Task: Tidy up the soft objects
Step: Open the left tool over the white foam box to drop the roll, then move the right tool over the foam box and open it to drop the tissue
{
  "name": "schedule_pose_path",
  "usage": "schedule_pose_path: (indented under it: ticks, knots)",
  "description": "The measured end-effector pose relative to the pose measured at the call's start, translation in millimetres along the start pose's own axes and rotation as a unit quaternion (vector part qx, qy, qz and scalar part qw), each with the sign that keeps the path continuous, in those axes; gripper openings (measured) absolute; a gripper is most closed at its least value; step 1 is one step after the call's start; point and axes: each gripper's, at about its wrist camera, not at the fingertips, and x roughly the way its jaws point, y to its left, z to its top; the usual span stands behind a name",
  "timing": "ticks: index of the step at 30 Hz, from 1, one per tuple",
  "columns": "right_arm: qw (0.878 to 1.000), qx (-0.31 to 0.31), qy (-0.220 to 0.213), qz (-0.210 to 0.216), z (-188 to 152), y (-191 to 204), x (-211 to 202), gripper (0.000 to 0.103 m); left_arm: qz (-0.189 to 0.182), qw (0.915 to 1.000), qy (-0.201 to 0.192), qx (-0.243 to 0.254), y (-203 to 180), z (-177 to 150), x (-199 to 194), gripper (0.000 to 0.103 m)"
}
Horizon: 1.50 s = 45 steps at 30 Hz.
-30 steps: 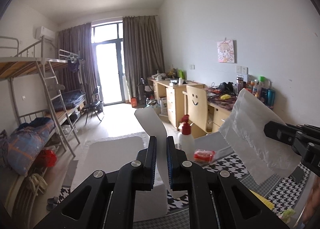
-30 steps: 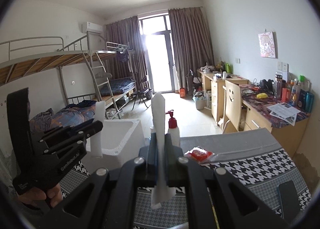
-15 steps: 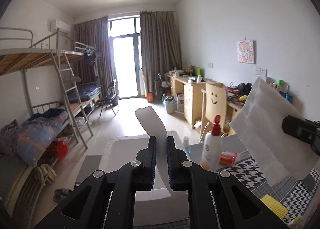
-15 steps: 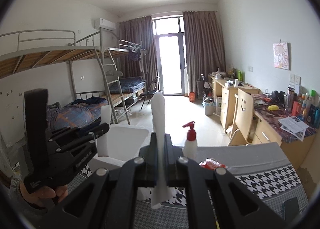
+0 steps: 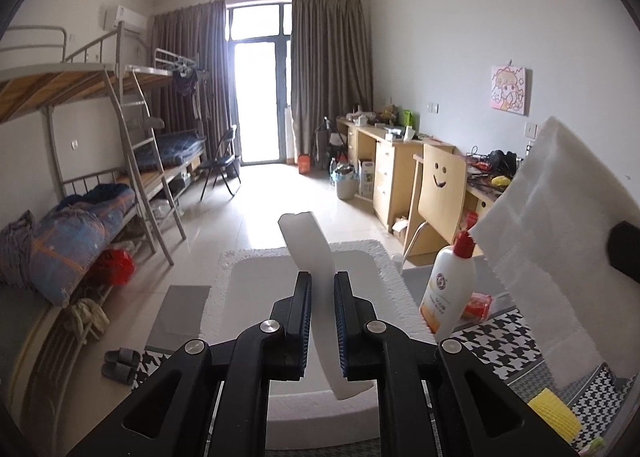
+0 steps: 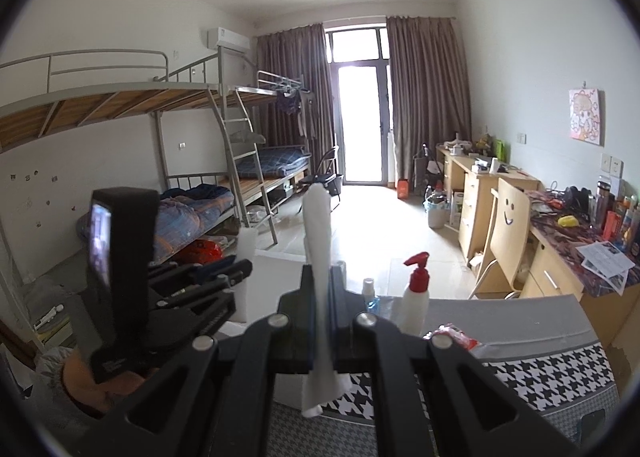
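2 handheld grippers hold white soft sheets up above a foam box in a dorm room. L gripper (image 5: 323, 323) has a stiff white foam strip (image 5: 311, 257) standing between its jaws, which sit slightly apart w/ the strip leaning on the right pad; cannot tell if it's truly pinched. The strip rises over the white foam box (image 5: 248, 269) at near centre. R gripper (image 6: 323, 321) has jaws pressed together on a white cloth (image 6: 318, 257), seen edge-on in its own view and as a broad sheet (image 5: 552, 257) at right in the L view. A pump bottle (image 5: 450, 285) w/ red top stands on the houndstooth table (image 5: 512, 341), near right of the box, beside a red packet (image 5: 478, 305).
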Motion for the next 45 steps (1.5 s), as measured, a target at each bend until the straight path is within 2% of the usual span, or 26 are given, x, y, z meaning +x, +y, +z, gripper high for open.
schedule_pose_path:
  ticks: [4,7,10,12,14,16,26,45]
  knots:
    - [1.0,-0.003,0.001,0.0,0.5,1.5,3.9,0.008,-0.001,0.9999,0.012,-0.006,6.3,-0.6,11.0,0.013]
    - [1.0,-0.005,0.002,-0.001,2.2,5.3,7.5,0.008,0.001,0.9998,0.018,-0.009,11.4,-1.0,17.9,0.02]
    - [1.0,-0.003,0.007,-0.001,2.3,5.4,11.3,0.008,0.002,0.9997,0.025,-0.007,13.3,-3.1,23.5,0.031]
    - [1.0,-0.003,0.009,-0.001,2.9,6.5,13.6,0.008,0.011,0.9995,0.028,-0.005,15.5,-4.7,22.8,0.046]
    - [1.0,-0.003,0.011,0.0,3.8,8.5,16.3,0.008,0.018,0.9997,0.018,-0.005,16.5,-4.6,18.2,0.075]
    - [1.0,-0.003,0.012,0.001,4.8,9.7,18.8,0.008,0.027,0.9995,0.002,-0.012,22.0,-6.1,9.6,0.082]
    - [1.0,-0.009,0.016,0.017,12.3,22.6,32.3,0.008,0.051,0.9975,-0.03,-0.04,47.5,-8.1,-17.7,0.1]
    - [0.998,-0.015,0.046,0.033,14.8,39.8,67.5,0.008,0.082,0.994,-0.03,-0.065,83.5,-29.5,-33.8,0.102]
